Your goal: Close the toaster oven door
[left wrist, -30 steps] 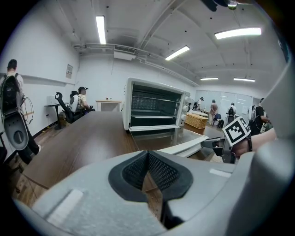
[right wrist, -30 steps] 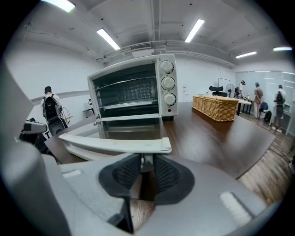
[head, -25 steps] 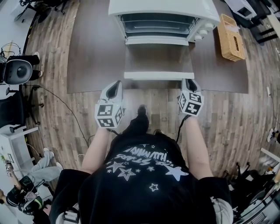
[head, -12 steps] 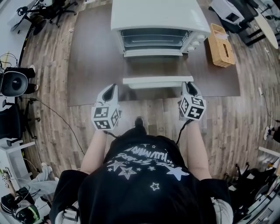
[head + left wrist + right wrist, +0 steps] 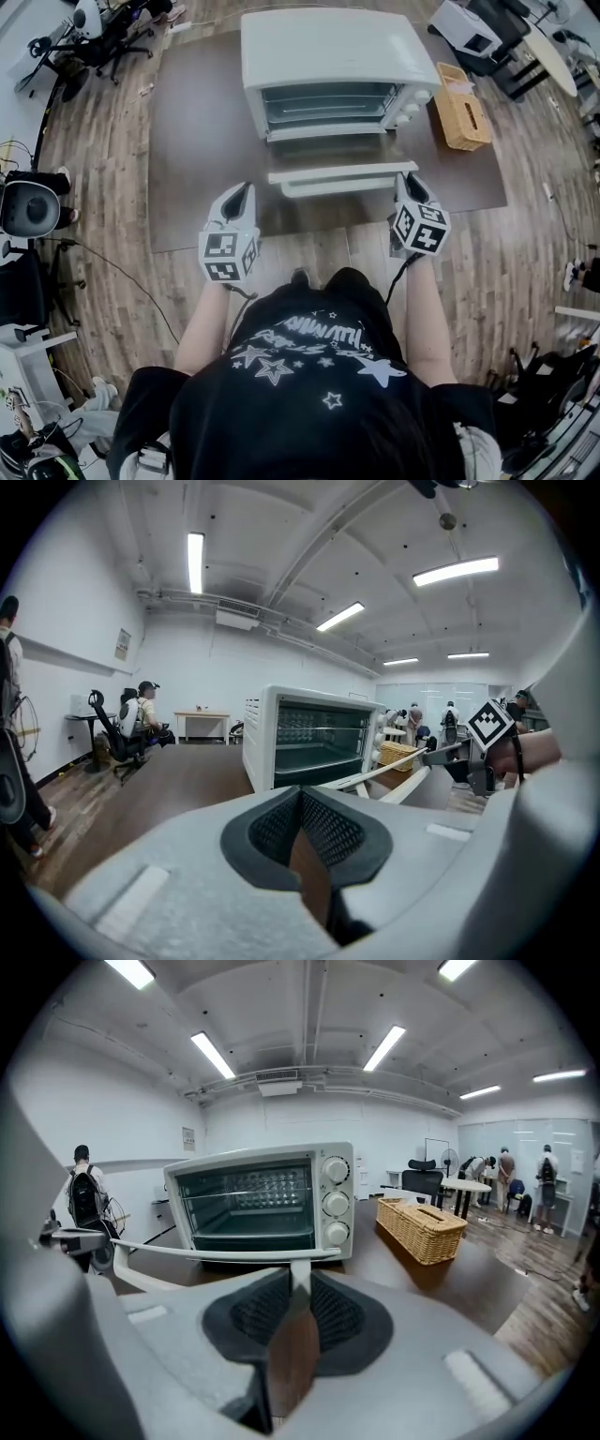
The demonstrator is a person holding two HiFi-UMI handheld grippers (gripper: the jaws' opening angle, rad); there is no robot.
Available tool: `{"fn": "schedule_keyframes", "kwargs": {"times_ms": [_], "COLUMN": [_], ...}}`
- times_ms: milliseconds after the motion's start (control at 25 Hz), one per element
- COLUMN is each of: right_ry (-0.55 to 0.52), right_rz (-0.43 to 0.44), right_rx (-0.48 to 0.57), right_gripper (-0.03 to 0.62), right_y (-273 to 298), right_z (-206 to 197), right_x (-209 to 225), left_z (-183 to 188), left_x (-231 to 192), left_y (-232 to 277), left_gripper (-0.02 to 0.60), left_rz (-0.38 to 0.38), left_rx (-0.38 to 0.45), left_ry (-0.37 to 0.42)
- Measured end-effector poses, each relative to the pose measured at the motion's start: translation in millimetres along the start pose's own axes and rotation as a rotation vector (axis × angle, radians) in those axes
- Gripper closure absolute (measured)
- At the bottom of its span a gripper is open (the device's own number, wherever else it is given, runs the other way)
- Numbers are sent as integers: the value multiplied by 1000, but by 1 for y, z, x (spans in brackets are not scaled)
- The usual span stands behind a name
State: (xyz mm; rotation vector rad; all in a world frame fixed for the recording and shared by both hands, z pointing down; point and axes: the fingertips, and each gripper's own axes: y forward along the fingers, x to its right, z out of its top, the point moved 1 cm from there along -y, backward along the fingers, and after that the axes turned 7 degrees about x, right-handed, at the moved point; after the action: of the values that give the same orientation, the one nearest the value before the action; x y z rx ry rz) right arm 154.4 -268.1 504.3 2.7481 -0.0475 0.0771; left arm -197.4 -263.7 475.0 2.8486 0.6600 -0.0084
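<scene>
A white toaster oven (image 5: 328,66) stands on the dark brown table (image 5: 197,141), its door (image 5: 342,183) hanging part-way open towards me. My right gripper (image 5: 405,180) is at the right end of the door's handle (image 5: 337,172). In the right gripper view the handle bar (image 5: 216,1252) runs across just above the jaws, and its end post sits between the pads (image 5: 298,1288), which are shut on it. My left gripper (image 5: 240,194) hovers left of the door, near the table's front edge, touching nothing. Its jaws (image 5: 300,799) are shut and empty.
A wicker basket (image 5: 459,108) sits on the table to the right of the oven (image 5: 422,1227). Office chairs, equipment and cables stand on the wooden floor at the left (image 5: 28,202). People stand and sit at the far walls of the room.
The door has swung up from lying flat, its front edge moving towards the oven. My right gripper has gone up and forward with the handle. The left gripper has moved slightly forward.
</scene>
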Motion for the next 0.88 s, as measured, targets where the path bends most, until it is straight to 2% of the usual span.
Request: {"fn": "schedule_keyframes", "kwargs": {"times_ms": [440,880], "right_ry": [-22,14], "right_rz": [-4,69], "right_rx": [34,61], "right_gripper": [520,520], "right_y": [6,13], "right_z": [29,47], "right_x": [0,0], "left_z": [10,22], "left_x": [-5,7], "left_y": [-1,8], "left_gripper": [572,572], "left_rz": [4,41], "left_rx": [15,31], "left_ry": [-3,-1]}}
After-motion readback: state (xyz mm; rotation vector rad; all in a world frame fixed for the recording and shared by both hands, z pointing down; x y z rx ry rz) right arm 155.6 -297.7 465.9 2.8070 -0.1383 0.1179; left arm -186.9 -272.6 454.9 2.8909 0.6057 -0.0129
